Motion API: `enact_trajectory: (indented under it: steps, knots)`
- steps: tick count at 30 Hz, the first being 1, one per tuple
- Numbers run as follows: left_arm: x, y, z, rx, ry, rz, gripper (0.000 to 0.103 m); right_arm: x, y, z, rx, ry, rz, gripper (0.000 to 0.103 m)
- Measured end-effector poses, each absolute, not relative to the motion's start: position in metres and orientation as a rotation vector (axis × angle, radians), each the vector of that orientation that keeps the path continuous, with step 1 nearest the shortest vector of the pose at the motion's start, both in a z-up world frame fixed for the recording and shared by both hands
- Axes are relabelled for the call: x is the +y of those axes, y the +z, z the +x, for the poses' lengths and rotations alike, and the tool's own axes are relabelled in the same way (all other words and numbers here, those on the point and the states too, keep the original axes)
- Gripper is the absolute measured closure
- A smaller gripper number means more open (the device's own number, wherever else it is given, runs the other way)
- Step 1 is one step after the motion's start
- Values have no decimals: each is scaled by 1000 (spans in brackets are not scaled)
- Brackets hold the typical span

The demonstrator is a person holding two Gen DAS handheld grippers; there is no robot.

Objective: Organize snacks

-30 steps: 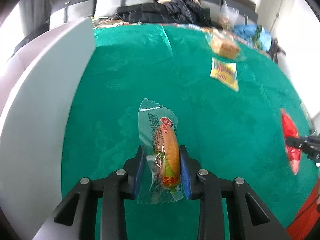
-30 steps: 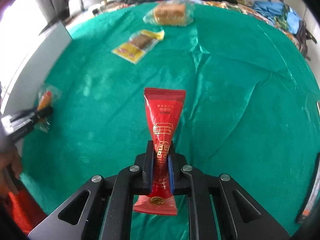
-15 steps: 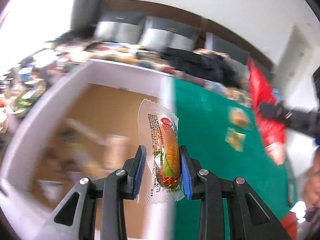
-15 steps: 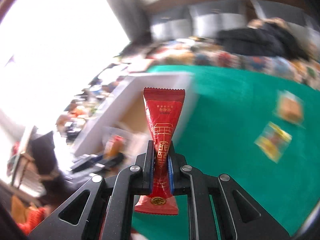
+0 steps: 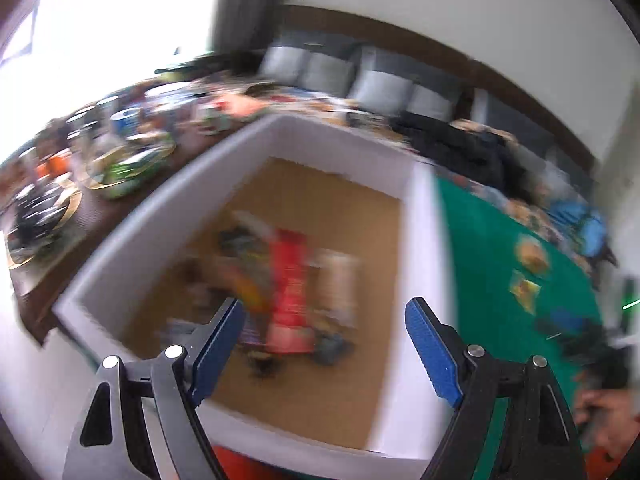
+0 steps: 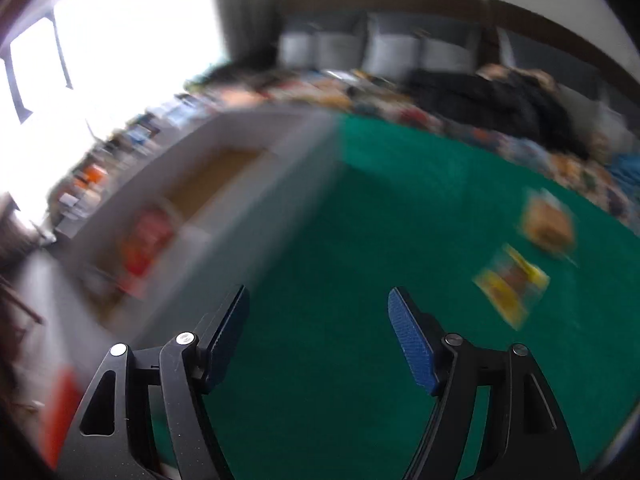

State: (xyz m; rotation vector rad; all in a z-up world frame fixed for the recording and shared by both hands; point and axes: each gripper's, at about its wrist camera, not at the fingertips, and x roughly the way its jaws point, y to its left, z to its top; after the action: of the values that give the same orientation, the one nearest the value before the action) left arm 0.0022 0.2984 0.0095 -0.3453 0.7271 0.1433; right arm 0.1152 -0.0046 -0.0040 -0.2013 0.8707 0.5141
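My left gripper (image 5: 324,308) hangs over a white box (image 5: 424,240) with a brown floor. Its jaws are opening and nothing sits between the pads. Below it in the box lie a blurred red packet (image 5: 288,288) and an orange-yellow corn sausage packet (image 5: 248,292) among other snacks. My right gripper (image 6: 317,300) is over the green cloth (image 6: 380,200), just right of the box (image 6: 256,184). Its jaws are opening too and hold nothing. The red packet (image 6: 144,240) shows as a blur inside the box. A bread packet (image 6: 548,224) and a yellow packet (image 6: 512,284) lie on the cloth.
A dark side table with bowls and cups (image 5: 120,160) stands left of the box. A sofa with grey cushions (image 5: 380,84) and dark clothing (image 5: 460,148) lies behind. A hand (image 5: 608,408) shows at the lower right of the left wrist view.
Both grippers have let go. The corn sausage packet has left my left pads and the red packet my right pads, and both lie in the box. Both hands swung from the cloth towards the box.
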Motion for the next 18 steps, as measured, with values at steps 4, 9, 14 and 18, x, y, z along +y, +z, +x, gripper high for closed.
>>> enact_trajectory:
  steps: [4, 9, 14, 18]
  knots:
    - [218, 16, 20, 725, -61, -308, 7, -124, -65, 109, 933, 260, -258, 28]
    - [108, -26, 68, 834, -249, -250, 1, -226, -91, 102, 945, 40, -207, 28]
    - [44, -91, 115, 947, -250, -143, 1, -256, -100, 99, 900, -11, -129, 22]
    - [19, -115, 140, 965, -189, -76, 1, -259, -100, 101, 906, -20, -115, 18]
